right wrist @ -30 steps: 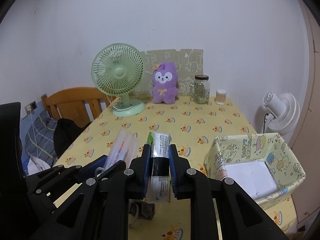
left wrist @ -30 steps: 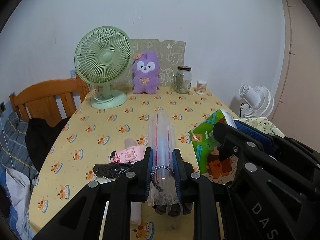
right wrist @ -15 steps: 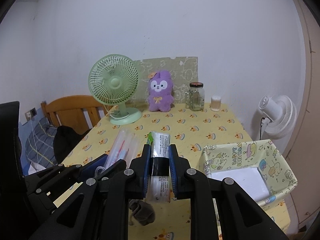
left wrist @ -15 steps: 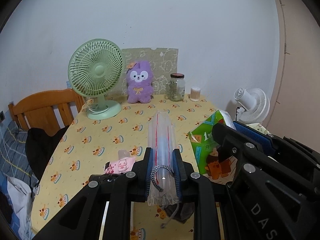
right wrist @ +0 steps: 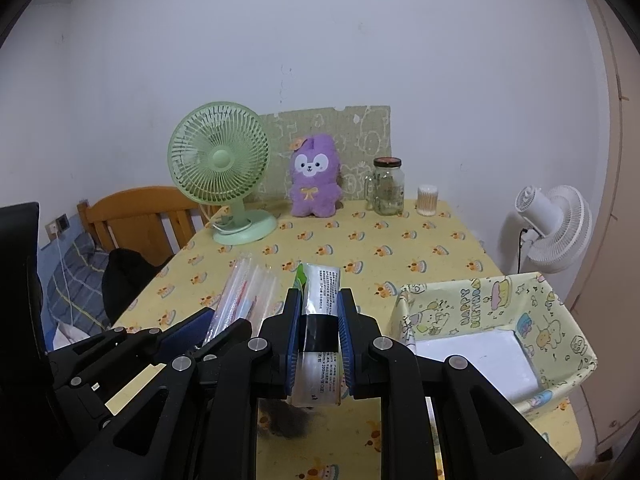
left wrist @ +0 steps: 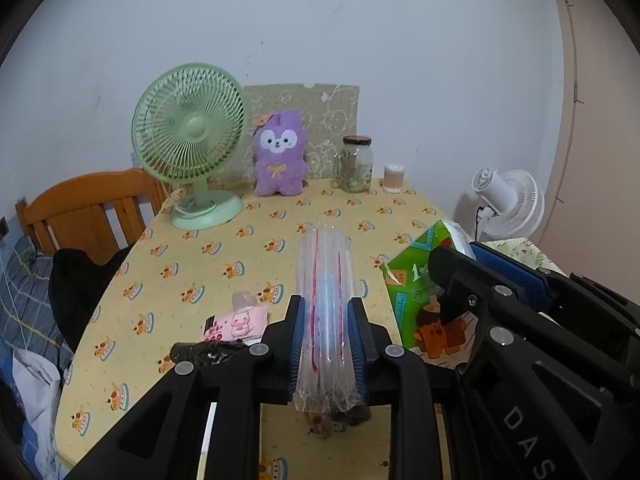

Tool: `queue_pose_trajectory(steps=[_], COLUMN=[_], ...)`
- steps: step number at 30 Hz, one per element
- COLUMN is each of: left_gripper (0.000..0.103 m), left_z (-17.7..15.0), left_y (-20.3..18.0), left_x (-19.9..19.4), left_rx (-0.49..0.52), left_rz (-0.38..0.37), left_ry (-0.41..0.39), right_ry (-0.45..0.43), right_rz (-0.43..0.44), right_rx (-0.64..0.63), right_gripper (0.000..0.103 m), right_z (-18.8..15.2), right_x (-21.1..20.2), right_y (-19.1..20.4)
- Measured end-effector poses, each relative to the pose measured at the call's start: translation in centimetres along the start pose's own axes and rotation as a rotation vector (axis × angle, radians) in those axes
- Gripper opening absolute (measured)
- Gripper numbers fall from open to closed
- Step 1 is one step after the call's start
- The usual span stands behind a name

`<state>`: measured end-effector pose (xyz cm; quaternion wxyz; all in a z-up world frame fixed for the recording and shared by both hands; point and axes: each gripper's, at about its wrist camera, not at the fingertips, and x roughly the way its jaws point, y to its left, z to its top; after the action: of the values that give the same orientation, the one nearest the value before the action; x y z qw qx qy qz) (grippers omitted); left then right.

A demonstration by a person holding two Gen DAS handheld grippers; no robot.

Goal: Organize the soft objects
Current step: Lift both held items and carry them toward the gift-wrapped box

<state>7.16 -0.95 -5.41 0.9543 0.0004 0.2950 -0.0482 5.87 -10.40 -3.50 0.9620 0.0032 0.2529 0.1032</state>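
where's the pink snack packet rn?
Left wrist view, lower left of centre: the pink packet lies flat on the yellow tablecloth, just left of the left gripper and behind a crumpled black wrapper.

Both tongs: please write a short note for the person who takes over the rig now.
Left tongs: shut on a clear plastic packet, though the jaws are just starting to open.
Right tongs: shut on a green tissue pack, held above the table.
The patterned box stands to the right; only a white sheet shows inside.
A pink pack and a black bag lie on the table at the left.
Done: two soft items picked up.
Left: probably put them in the box, then the rest.
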Motion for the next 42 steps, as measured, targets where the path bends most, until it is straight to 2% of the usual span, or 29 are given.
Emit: queue_pose_trajectory(steps=[10, 21, 26, 28, 32, 37, 42], left_gripper=[0.021, 0.019, 0.034, 0.043, 0.055, 0.065, 0.065], left_z=[-1.8, -2.2, -3.5, -3.9, -4.7, -6.0, -7.1], left_y=[1.2, 1.2, 1.5, 1.7, 2.1, 2.6, 3.2], left_x=[2.4, 2.6, 3.2, 3.4, 3.6, 3.9, 4.5], left_rx=[-0.018, -0.024, -0.033, -0.038, -0.054, -0.063, -0.085], left_rz=[0.017, 0.009, 0.029, 0.043, 0.061, 0.087, 0.082], left_ry=[0.065, 0.081, 0.112, 0.125, 0.14, 0.162, 0.192], right_ry=[0.074, 0.089, 0.118, 0.133, 0.15, 0.18, 0.199], right_rz=[0.012, 0.013, 0.015, 0.019, 0.027, 0.025, 0.009], right_rx=[-0.004, 0.0, -0.003, -0.001, 0.002, -0.006, -0.024], right_gripper=[0.021, 0.021, 0.021, 0.021, 0.021, 0.021, 0.021], right_z=[-1.9, -2.2, -3.4, -4.0, -4.6, -5.8, -6.7], right_x=[3.3, 3.7, 4.3, 4.6, 5.1, 5.8, 6.2], right_y=[0.9, 0.8, 1.0, 1.1, 1.4, 1.8, 2.3])
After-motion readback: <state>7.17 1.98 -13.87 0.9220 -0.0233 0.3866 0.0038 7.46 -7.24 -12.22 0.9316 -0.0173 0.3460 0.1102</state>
